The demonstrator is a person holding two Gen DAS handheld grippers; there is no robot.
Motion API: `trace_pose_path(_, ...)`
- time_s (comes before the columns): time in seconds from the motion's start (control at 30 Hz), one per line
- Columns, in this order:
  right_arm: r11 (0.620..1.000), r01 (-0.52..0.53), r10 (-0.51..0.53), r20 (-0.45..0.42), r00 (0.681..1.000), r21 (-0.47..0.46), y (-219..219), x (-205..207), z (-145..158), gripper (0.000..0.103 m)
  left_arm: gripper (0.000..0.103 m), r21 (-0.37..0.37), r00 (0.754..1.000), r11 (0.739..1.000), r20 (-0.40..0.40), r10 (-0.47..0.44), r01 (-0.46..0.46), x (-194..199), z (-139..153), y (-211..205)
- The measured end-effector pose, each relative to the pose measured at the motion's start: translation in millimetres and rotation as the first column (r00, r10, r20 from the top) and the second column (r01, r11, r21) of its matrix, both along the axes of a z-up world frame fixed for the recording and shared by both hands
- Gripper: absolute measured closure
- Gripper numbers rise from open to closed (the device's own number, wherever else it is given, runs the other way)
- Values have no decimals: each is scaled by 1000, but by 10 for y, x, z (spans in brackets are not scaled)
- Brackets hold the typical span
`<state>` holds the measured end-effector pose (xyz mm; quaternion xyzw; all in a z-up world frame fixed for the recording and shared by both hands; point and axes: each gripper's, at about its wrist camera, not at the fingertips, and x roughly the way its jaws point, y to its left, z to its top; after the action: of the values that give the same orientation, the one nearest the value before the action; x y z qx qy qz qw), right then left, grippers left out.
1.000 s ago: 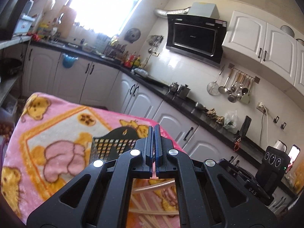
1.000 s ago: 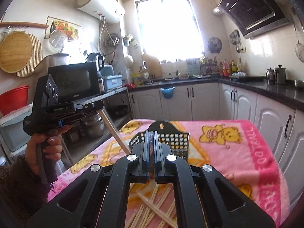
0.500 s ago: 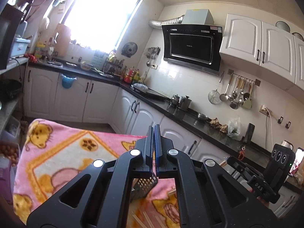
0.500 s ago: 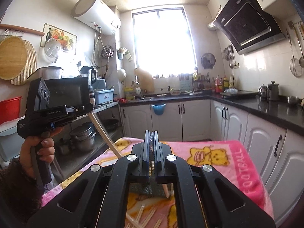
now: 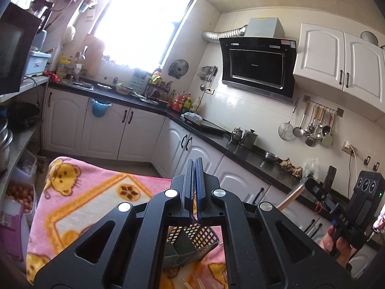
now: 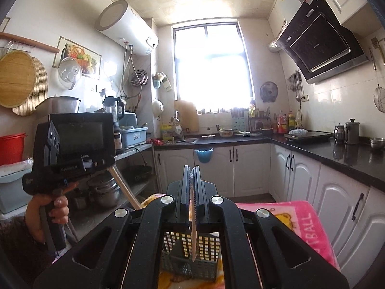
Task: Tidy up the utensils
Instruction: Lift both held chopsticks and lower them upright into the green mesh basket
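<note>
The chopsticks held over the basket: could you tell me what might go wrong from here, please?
1. The right tongs grip their chopstick so that only its tip is over the mesh basket; released tilted, it may miss.
2. The left tongs' chopstick slants toward the same basket, so the two could collide.
3. A push could tip the light basket on the soft blanket.

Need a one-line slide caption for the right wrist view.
Right gripper shut on a chopstick above the mesh utensil basket; left gripper holds another.
</note>
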<state>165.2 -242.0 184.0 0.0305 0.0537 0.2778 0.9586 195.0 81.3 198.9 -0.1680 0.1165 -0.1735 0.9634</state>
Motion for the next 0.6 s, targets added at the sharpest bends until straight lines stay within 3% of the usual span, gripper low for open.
trace_pose_path(0.37, 1000, 4, -4, -6, 1000, 12, 100, 277, 9, 100, 103, -15, 998, 1000, -57, 8, -9, 187, -227, 18)
trace_pose_path(0.6, 1000, 13, -13, -86, 996, 5, 178, 513, -206, 100, 103, -33, 995, 999, -98, -4, 0, 283, -412, -13)
